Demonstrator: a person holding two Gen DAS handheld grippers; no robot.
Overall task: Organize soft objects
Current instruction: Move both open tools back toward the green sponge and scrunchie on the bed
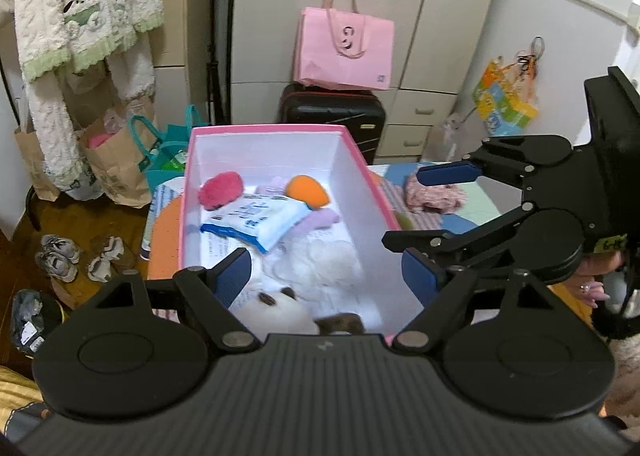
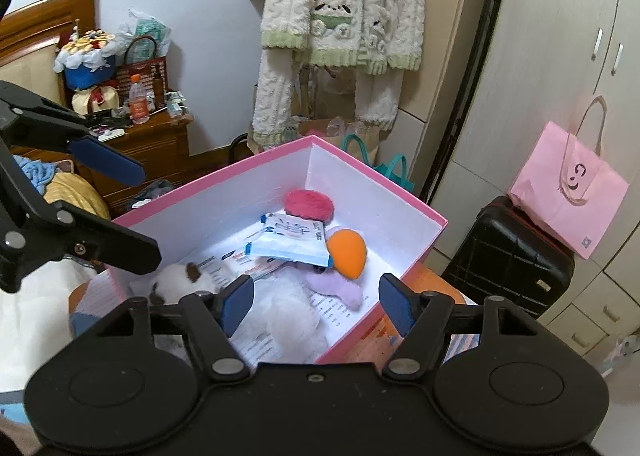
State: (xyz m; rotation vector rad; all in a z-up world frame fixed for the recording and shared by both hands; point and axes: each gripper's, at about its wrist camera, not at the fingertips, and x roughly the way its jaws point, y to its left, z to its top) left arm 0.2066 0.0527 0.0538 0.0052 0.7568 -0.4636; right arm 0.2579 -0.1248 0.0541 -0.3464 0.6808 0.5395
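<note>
Already the white plush toy (image 2: pixel 292 316) is laid inside the pink box (image 2: pixel 372 176), beside a red pouf (image 2: pixel 310 205), an orange sponge (image 2: pixel 347 252) and a tissue pack (image 2: pixel 290 240). Both the left claw (image 1: pixel 328 276) and right claw (image 2: pixel 316 302) are released, empty. The pinkish, blurred bundle (image 1: pixel 434 194) left on the bed could perhaps be overlooked.

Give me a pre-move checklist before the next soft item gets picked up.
1. Left tongs empty, jaws apart: ok.
2. Right tongs empty, jaws apart: ok.
3. White plush toy lying inside the pink box: ok.
4. Room left on the box floor for more: ok, bare white patch near the right wall.
5. Pink knitted item on the quilt, outside the box: not ok.
6. Anything else soft left out: cannot tell.
</note>
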